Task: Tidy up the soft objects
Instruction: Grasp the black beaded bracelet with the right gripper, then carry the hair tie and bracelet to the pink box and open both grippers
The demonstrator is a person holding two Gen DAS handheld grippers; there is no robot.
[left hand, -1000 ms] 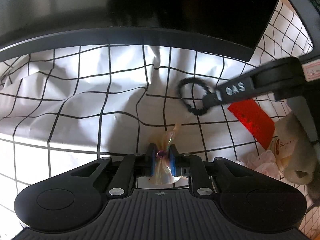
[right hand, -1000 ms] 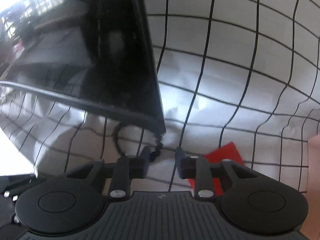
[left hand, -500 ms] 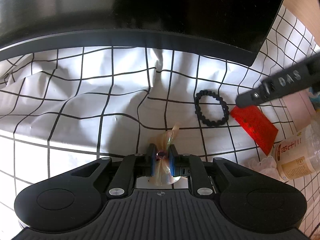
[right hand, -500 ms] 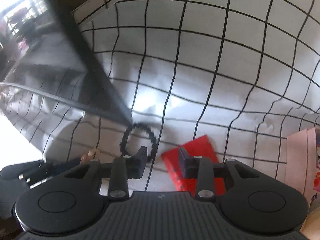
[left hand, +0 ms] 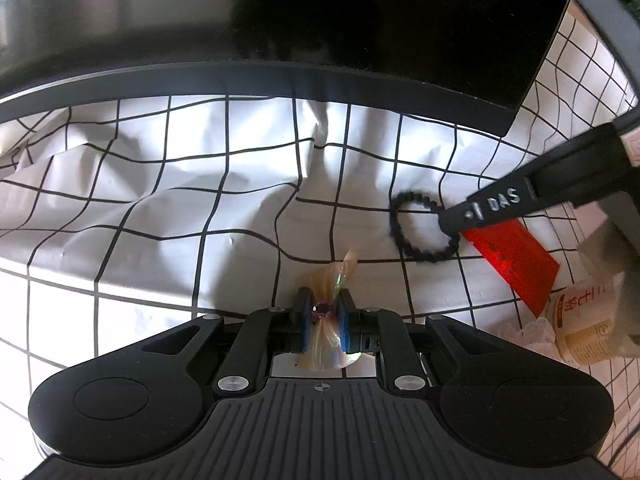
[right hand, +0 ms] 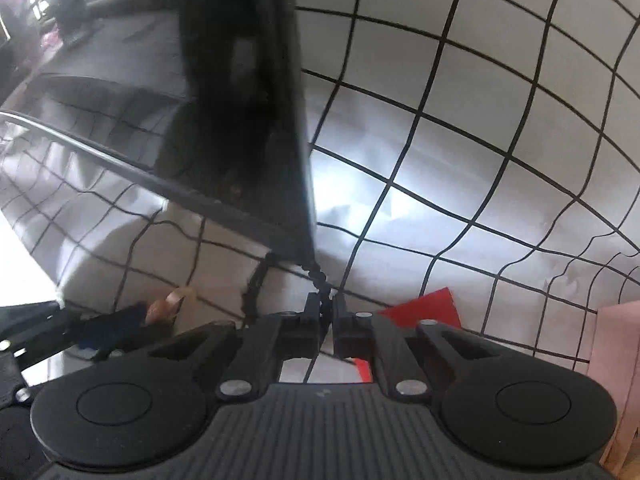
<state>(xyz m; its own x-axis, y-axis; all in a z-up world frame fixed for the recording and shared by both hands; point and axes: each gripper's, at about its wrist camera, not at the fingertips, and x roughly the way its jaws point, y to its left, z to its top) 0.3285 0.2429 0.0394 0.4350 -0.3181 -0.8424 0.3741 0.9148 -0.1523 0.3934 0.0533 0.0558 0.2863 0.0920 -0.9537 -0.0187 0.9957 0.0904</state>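
Left gripper [left hand: 323, 314]: clamped on a translucent hair bow [left hand: 326, 312], lifted clear. Right gripper [right hand: 326, 310]: pinching the black beaded hair tie [left hand: 422, 227] off the checked cloth [left hand: 160, 208] for sorting.

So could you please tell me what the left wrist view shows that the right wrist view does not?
Only the left wrist view shows the left gripper shut on a sheer bow, plus a labelled bottle at the right edge. Only the right wrist view shows the right gripper closed on the black beaded hair tie, and a pink item at its right. Both share the hair tie, the red card, the checked cloth and the black box.
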